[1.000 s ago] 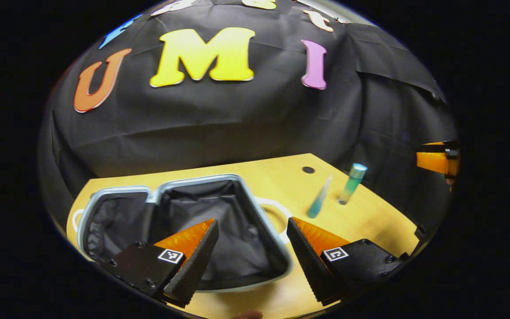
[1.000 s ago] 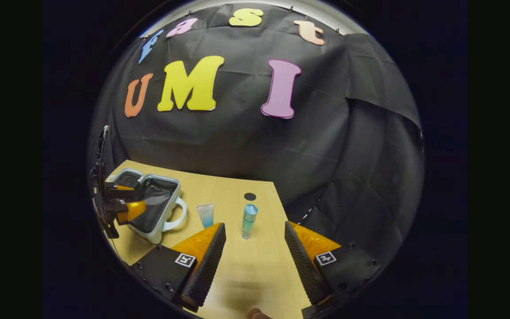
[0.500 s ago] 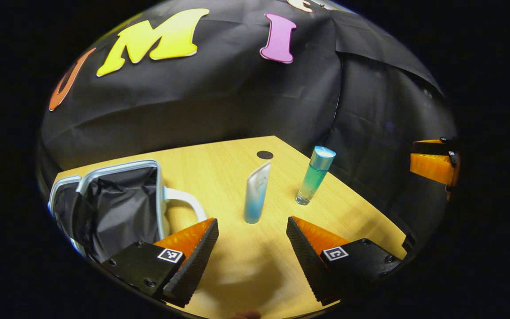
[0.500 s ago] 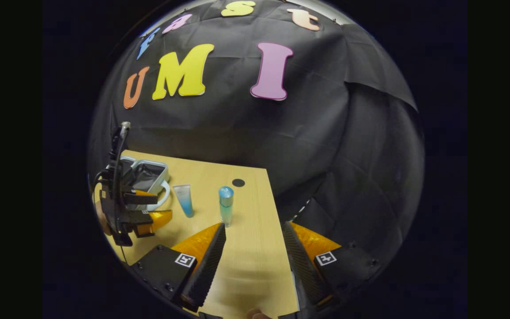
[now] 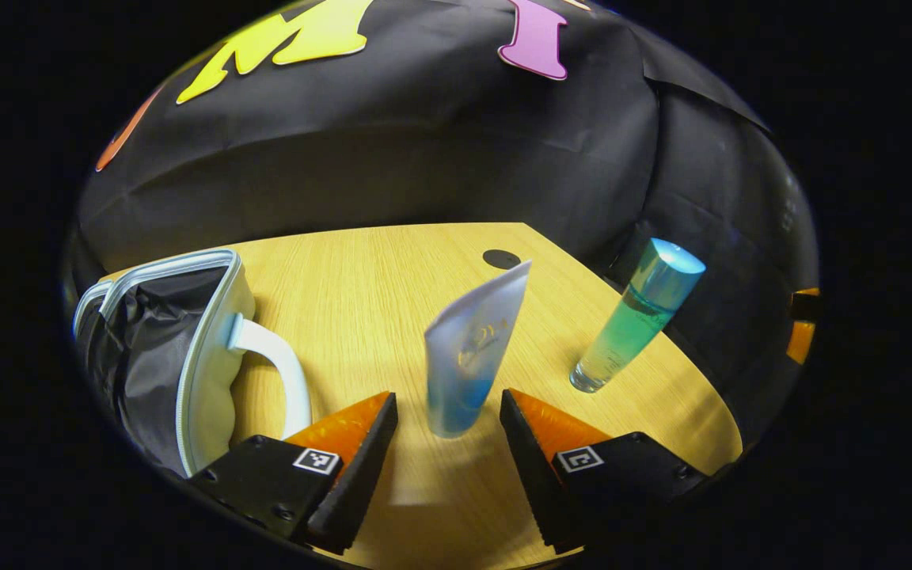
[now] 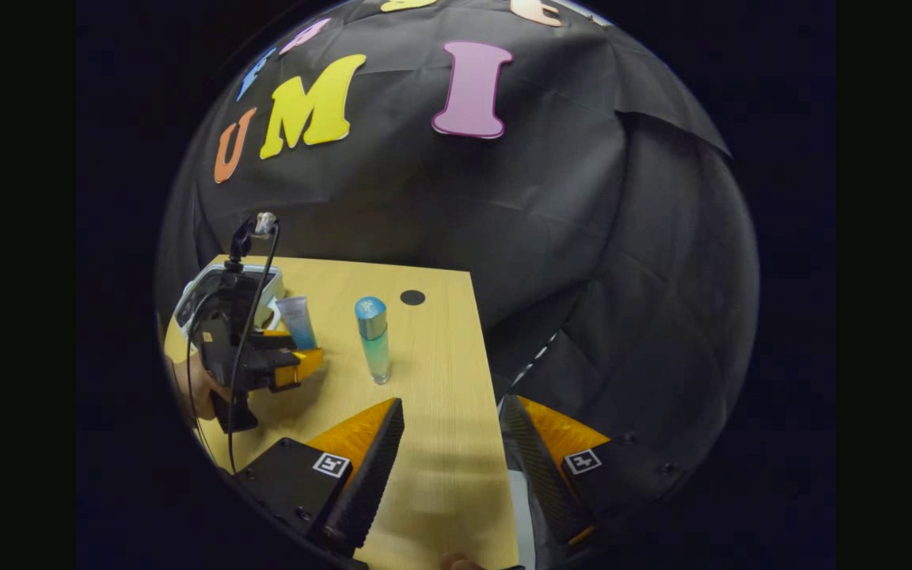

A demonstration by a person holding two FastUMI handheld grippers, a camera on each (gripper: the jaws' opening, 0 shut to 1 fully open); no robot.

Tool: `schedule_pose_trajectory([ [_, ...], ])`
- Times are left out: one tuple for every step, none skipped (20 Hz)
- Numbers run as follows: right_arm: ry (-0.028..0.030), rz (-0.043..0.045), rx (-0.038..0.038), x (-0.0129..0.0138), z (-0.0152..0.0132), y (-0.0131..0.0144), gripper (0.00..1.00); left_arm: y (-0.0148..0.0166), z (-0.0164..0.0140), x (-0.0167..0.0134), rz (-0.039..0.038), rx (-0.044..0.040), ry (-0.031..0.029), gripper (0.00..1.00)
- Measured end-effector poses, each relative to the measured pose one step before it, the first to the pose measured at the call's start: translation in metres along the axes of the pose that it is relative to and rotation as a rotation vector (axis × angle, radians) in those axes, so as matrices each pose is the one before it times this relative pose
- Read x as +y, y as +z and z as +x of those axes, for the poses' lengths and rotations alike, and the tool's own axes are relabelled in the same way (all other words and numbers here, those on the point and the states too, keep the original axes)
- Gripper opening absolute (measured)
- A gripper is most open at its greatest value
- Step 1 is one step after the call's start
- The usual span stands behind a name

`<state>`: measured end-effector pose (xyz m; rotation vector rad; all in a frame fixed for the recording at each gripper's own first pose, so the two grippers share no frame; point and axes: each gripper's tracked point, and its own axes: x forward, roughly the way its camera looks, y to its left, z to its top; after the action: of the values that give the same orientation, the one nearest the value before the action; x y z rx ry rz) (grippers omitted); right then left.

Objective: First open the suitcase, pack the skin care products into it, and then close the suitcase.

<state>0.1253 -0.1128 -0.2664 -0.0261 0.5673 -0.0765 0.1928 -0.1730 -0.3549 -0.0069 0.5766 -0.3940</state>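
A small white suitcase (image 5: 210,332) lies open on the left of the wooden table (image 5: 361,277), its dark lining showing. A white-to-blue tube (image 5: 468,352) stands cap down, right between the fingertips of my open left gripper (image 5: 448,398); I see no contact with either finger. A teal bottle (image 5: 632,324) with a blue cap stands upright to the tube's right. In the right gripper view the bottle (image 6: 374,339) is ahead and left of my open right gripper (image 6: 452,404), which hovers over the table's right edge holding nothing. The left gripper (image 6: 282,366) is there at the tube (image 6: 298,321).
The suitcase's white handle (image 5: 280,366) sticks out toward the tube. A small dark hole (image 5: 501,258) sits near the table's far corner. A hand (image 6: 199,388) holds the left gripper, with a cable running up from it. Black cloth closes the booth behind the table.
My left gripper swung right, away from the open suitcase, and closed in on the tube, which now stands between its fingertips. The right gripper view drifted slightly; its fingers stay open.
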Motion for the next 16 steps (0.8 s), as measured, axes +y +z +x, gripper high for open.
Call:
schedule_pose_trajectory([
  [0.00975,-0.00289,0.00326,0.00190,0.00353,-0.00035,0.79,0.00253,0.00224,-0.00218,0.00561,-0.00694,-0.00682,0.78],
  [0.00840,-0.00188,0.00333,0.00269,0.00431,-0.00081,0.79,0.00076,0.00231,-0.00112,0.00620,-0.00114,0.00110,0.75],
  [0.00676,-0.00120,-0.00011,0.00217,0.00392,-0.00044,0.79,0.00053,0.00183,-0.00133,0.00609,0.00255,-0.00333,0.68],
  [0.00597,-0.00139,-0.00039,0.00314,0.00441,0.00061,0.79,0.00112,0.00132,-0.00145,0.00915,-0.00039,-0.00222,0.66],
  [0.00677,-0.00147,-0.00305,0.00300,0.00521,0.00182,0.80,0.00123,0.00076,-0.00058,0.01256,-0.00289,0.00574,0.63],
  [0.00563,-0.00062,-0.00208,0.00335,0.00488,0.00219,0.79,0.00136,0.00019,0.00216,0.01898,-0.00189,0.01812,0.61],
  [0.00736,-0.00347,-0.00111,0.00435,0.00591,0.00242,0.79,0.00238,-0.00069,0.00121,0.01486,-0.00104,0.01352,0.55],
  [0.00431,-0.01049,0.00267,0.00382,0.00550,0.00138,0.79,-0.00084,0.00087,-0.00291,-0.00029,0.00546,-0.00702,0.60],
  [0.01240,-0.01147,-0.00096,0.00541,0.00413,0.00297,0.79,-0.00122,-0.00075,-0.00299,-0.00178,0.00226,-0.00957,0.47],
  [0.01170,-0.00954,-0.00007,0.00636,0.00347,0.00273,0.80,-0.00011,0.00076,-0.00099,0.00099,0.00160,-0.00891,0.46],
  [0.01848,-0.00334,0.00158,0.00525,0.00245,0.00112,0.79,-0.00084,-0.00073,-0.00228,-0.00389,0.00328,-0.00904,0.46],
  [0.02315,0.00151,-0.00352,0.00642,0.00253,0.00202,0.79,0.00065,-0.00390,-0.00225,-0.01336,0.00188,-0.00155,0.45],
  [0.01969,0.00144,-0.00191,0.00613,0.00380,0.00273,0.80,-0.00062,-0.00527,-0.00240,-0.01831,0.00454,-0.00528,0.52],
  [0.02202,-0.00101,-0.01006,0.00661,0.00407,0.00321,0.80,0.00032,-0.00681,0.00131,-0.02296,0.00050,0.00275,0.51],
  [0.01073,-0.00636,-0.00528,0.00511,0.00620,0.00308,0.80,0.00122,-0.01040,0.00061,-0.02006,-0.00208,0.00664,0.43],
  [0.00975,-0.00474,-0.00502,0.00460,0.00601,0.00077,0.79,0.00111,-0.01367,0.00148,-0.02212,-0.00409,0.00742,0.43],
])
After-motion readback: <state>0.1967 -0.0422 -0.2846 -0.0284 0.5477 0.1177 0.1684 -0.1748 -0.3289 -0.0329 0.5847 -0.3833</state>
